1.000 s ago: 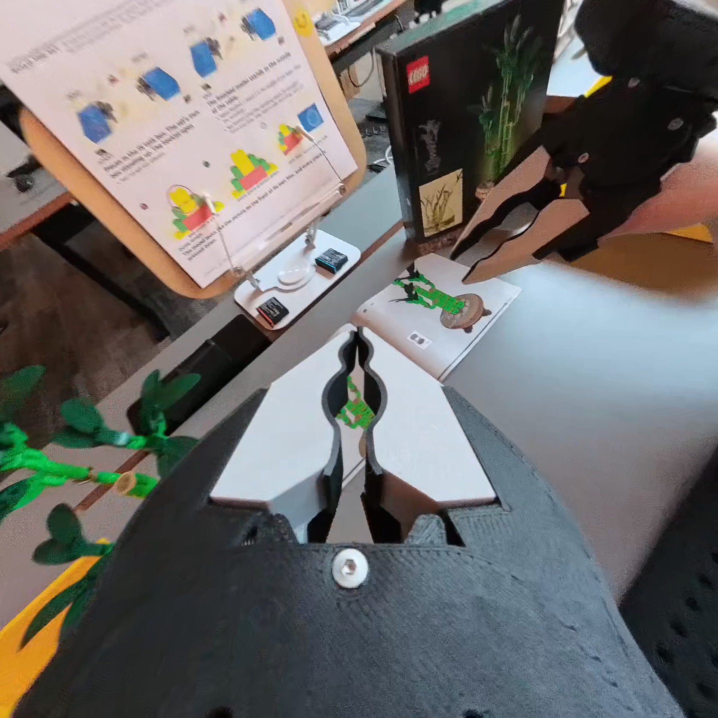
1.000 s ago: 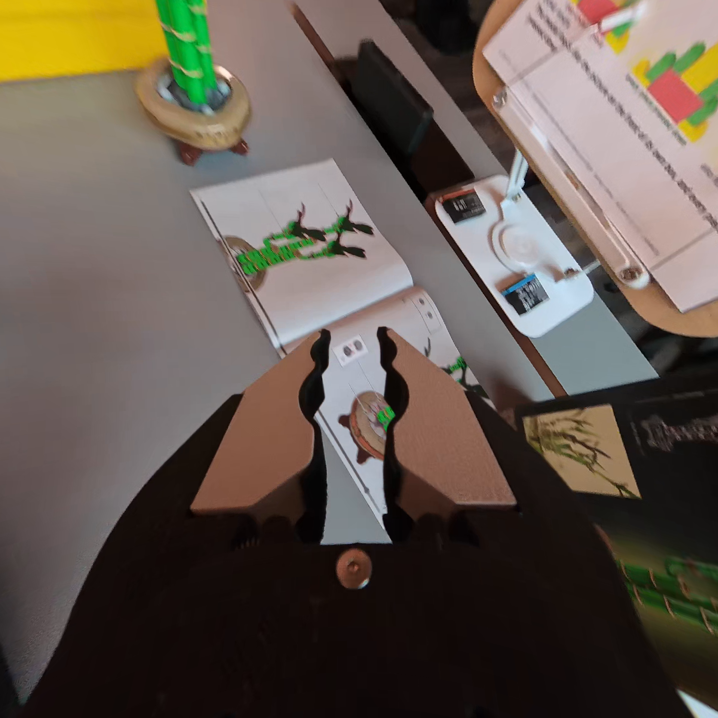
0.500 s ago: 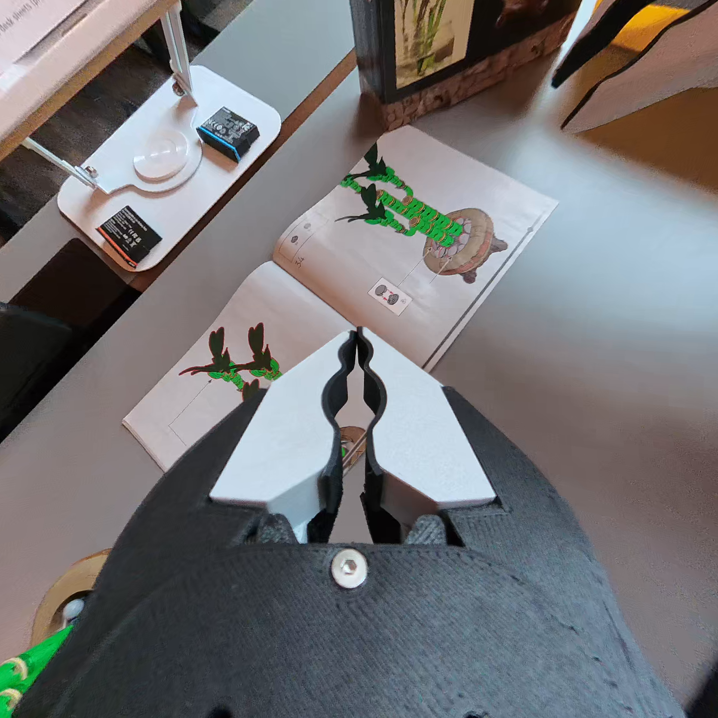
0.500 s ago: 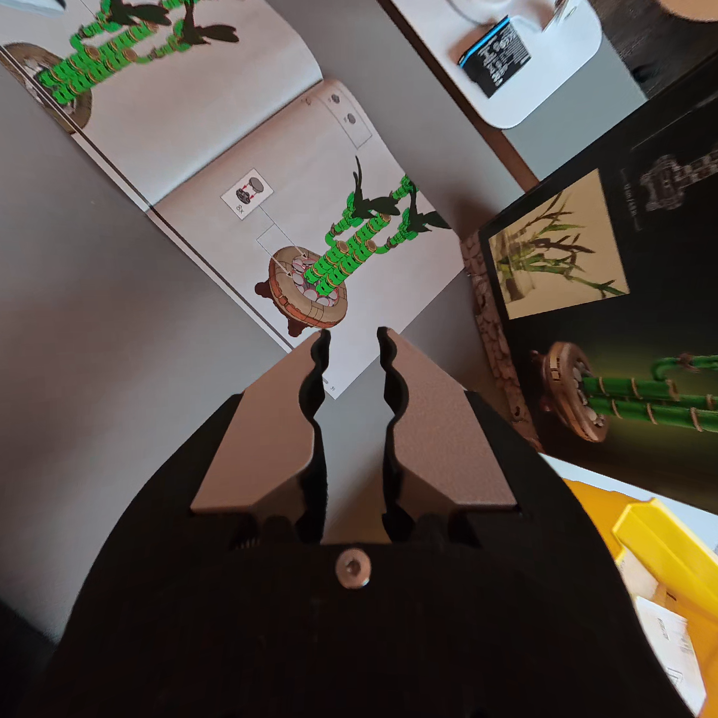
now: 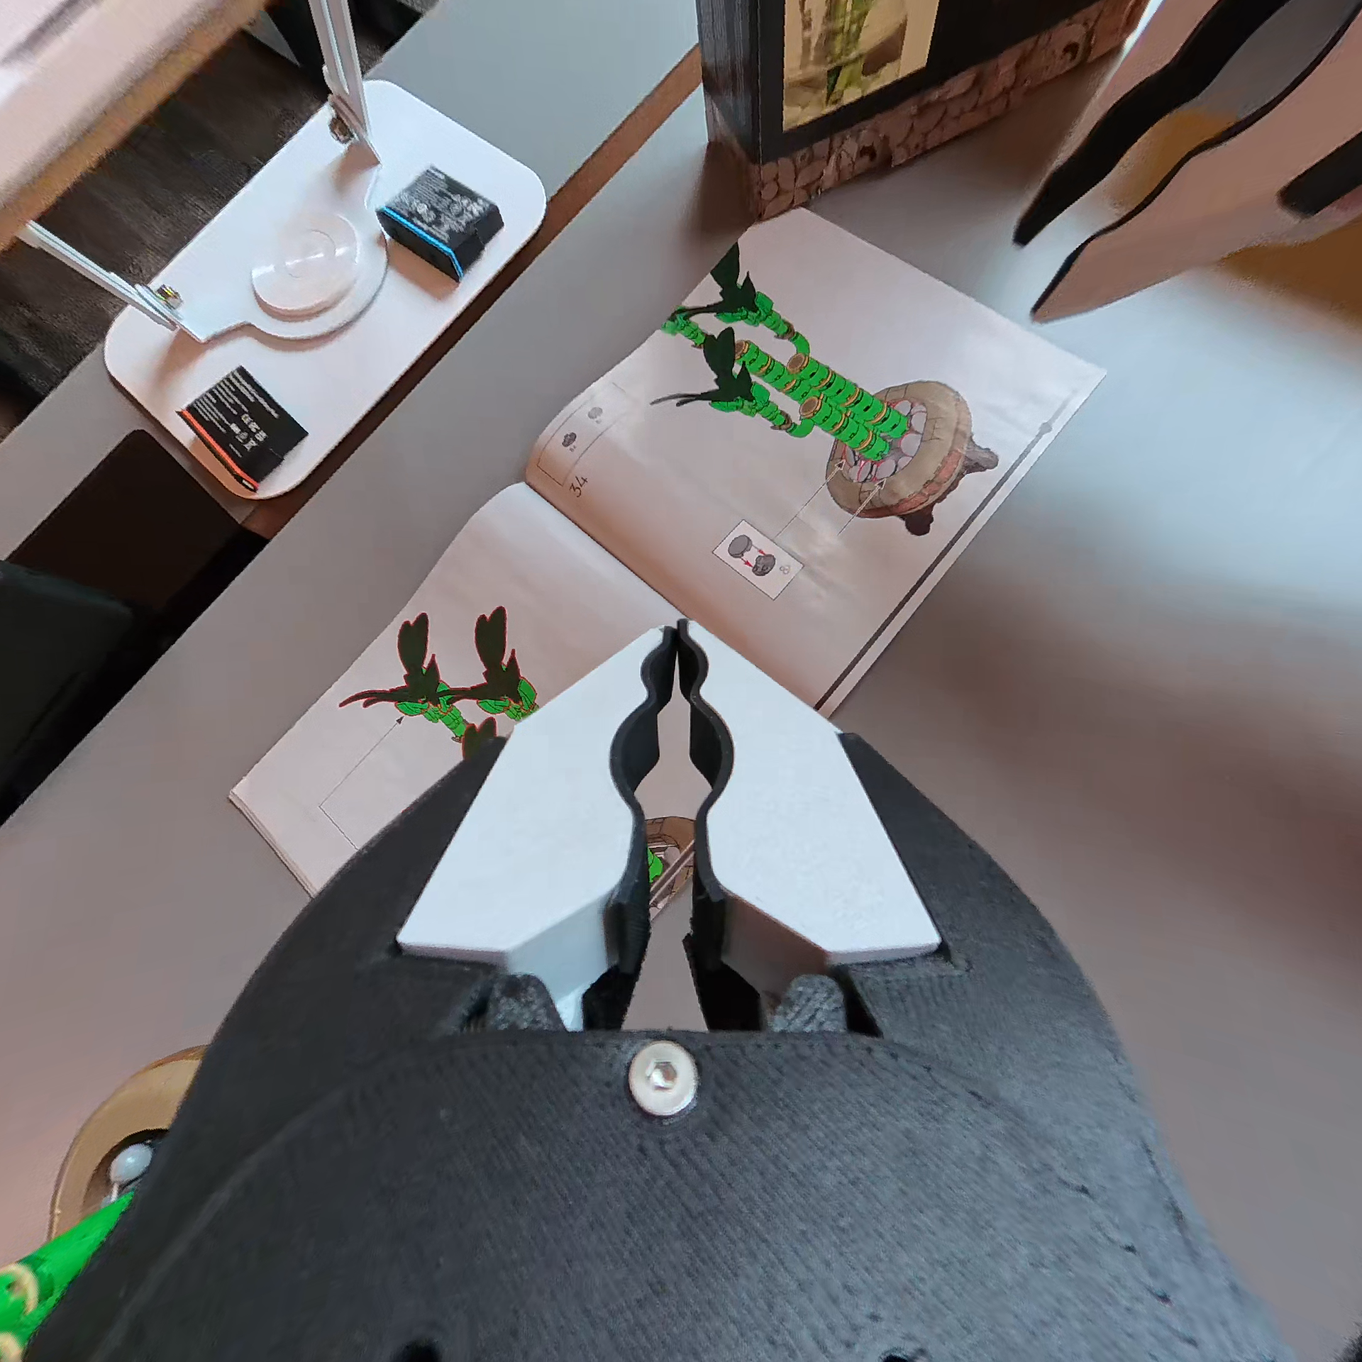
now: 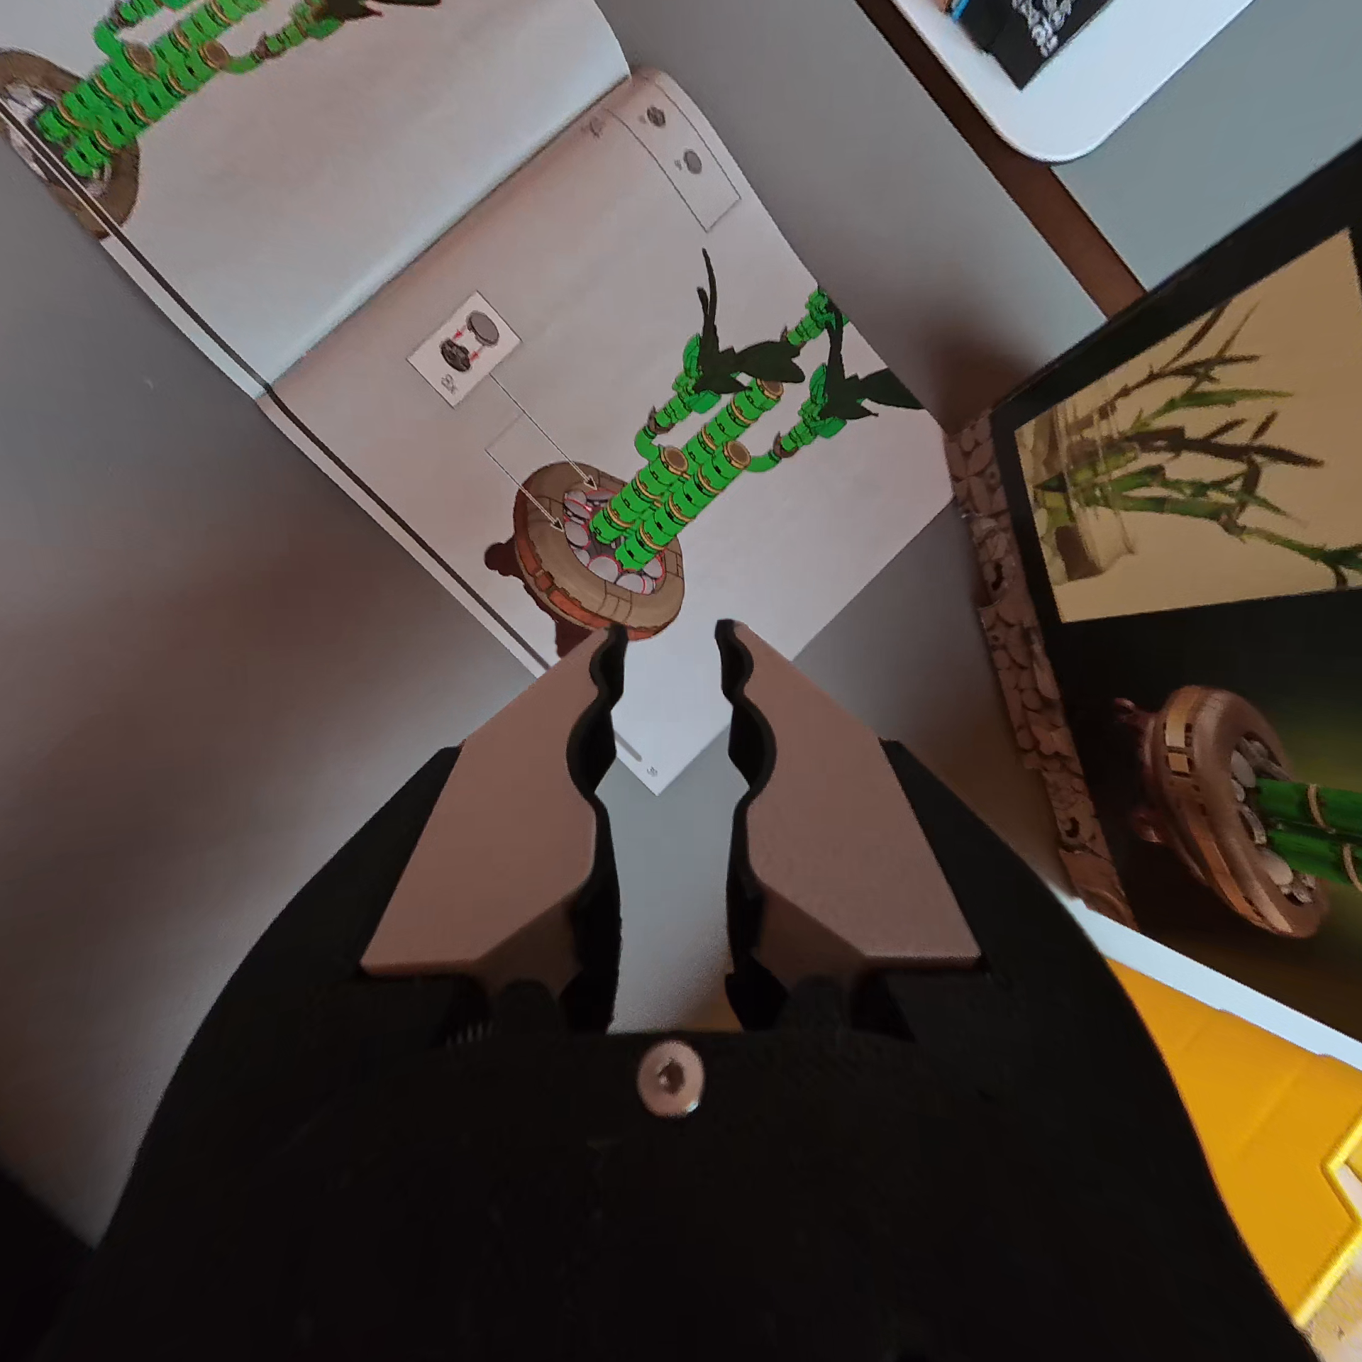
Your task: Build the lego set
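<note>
The open instruction booklet (image 5: 847,472) lies flat on the grey table (image 5: 1105,737), its pages showing a green bamboo in a round brown pot. My left gripper (image 5: 676,635) is shut and empty above the booklet's near page. The built model's tan pot (image 5: 110,1135) and a green stalk (image 5: 44,1268) show at the bottom left, mostly hidden by the gripper body. My right gripper (image 6: 669,635) is open and empty over the booklet's corner (image 6: 560,309); it also shows in the left wrist view (image 5: 1032,273) at the top right.
The black set box (image 5: 870,88) stands behind the booklet and shows in the right wrist view (image 6: 1194,589). A white stand base (image 5: 324,295) with two small black packs sits past the table's far edge. A yellow bin (image 6: 1238,1150) lies at the right.
Both grippers have tilted down toward the table. The sheet on the stand and the leafy bamboo have left the left view; the right view has swung from the model's pot to the box and bin.
</note>
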{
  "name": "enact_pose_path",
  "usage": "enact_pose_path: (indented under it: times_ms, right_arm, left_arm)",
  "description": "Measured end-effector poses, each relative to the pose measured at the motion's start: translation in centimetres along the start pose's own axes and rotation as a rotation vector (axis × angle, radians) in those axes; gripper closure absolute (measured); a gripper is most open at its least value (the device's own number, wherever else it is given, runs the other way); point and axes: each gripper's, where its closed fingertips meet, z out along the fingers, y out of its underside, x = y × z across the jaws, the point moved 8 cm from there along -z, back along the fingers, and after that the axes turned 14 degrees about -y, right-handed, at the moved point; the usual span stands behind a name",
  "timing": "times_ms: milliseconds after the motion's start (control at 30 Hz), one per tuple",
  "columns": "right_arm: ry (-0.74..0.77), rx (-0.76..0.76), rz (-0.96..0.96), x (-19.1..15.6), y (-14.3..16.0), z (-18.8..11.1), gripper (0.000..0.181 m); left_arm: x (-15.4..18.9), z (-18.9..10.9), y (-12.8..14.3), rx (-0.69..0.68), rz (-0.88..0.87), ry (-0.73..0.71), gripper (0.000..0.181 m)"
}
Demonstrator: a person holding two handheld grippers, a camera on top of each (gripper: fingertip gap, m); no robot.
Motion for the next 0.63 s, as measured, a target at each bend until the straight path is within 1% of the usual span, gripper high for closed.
enact_pose_path:
  times_ms: [33, 100, 133, 200, 267, 333, 400, 433, 467, 500, 533, 567, 633]
  right_arm:
    - [-0.008, 0.012, -0.007, -0.2, -0.3, 0.1, 0.155]
    - [-0.015, 0.035, -0.034, -0.7, -1.0, 0.3, 0.155]
    - [-0.014, 0.044, -0.049, -1.0, -1.3, 0.4, 0.155]
    - [-0.009, 0.054, -0.073, -1.4, -1.9, 0.5, 0.156]
    - [-0.005, 0.062, -0.094, -1.7, -2.3, 0.6, 0.156]
    - [-0.008, 0.07, -0.104, -1.9, -2.5, 0.5, 0.156]
    - [-0.012, 0.074, -0.111, -2.1, -2.7, 0.5, 0.156]
    - [-0.012, 0.074, -0.116, -2.3, -2.8, 0.5, 0.156]
    - [-0.014, 0.073, -0.121, -2.4, -2.9, 0.5, 0.156]
    - [-0.017, 0.071, -0.126, -2.6, -3.0, 0.6, 0.155]
    - [-0.025, 0.07, -0.131, -2.8, -3.2, 0.7, 0.155]
    - [-0.04, 0.073, -0.139, -3.2, -3.5, 0.8, 0.155]
    - [-0.084, 0.092, -0.162, -4.2, -4.2, 1.0, 0.155]
  left_arm:
    - [0.0, -0.4, -0.3, 0.012, -0.005, 0.0, 0.181]
    - [-0.3, -2.2, -1.4, 0.069, -0.017, -0.013, 0.181]
    - [-0.8, -3.7, -2.2, 0.131, -0.032, -0.04, 0.181]
    - [-2.7, -8.3, -3.8, 0.302, -0.081, -0.149, 0.181]
    - [-5.4, -14.5, -4.4, 0.493, -0.158, -0.325, 0.181]
    - [-8.0, -21.6, -3.4, 0.682, -0.242, -0.523, 0.181]
    - [-10.1, -28.4, -0.9, 0.837, -0.329, -0.718, 0.181]
    - [-11.1, -31.4, 0.6, 0.891, -0.374, -0.804, 0.181]
    - [-12.0, -33.8, 2.2, 0.92, -0.414, -0.876, 0.181]
    - [-12.8, -35.5, 3.6, 0.921, -0.441, -0.927, 0.181]
    - [-13.6, -36.6, 4.8, 0.891, -0.446, -0.955, 0.181]
    - [-14.3, -37.0, 5.9, 0.829, -0.432, -0.965, 0.181]
    - [-16.1, -36.2, 8.5, 0.619, -0.388, -0.954, 0.181]
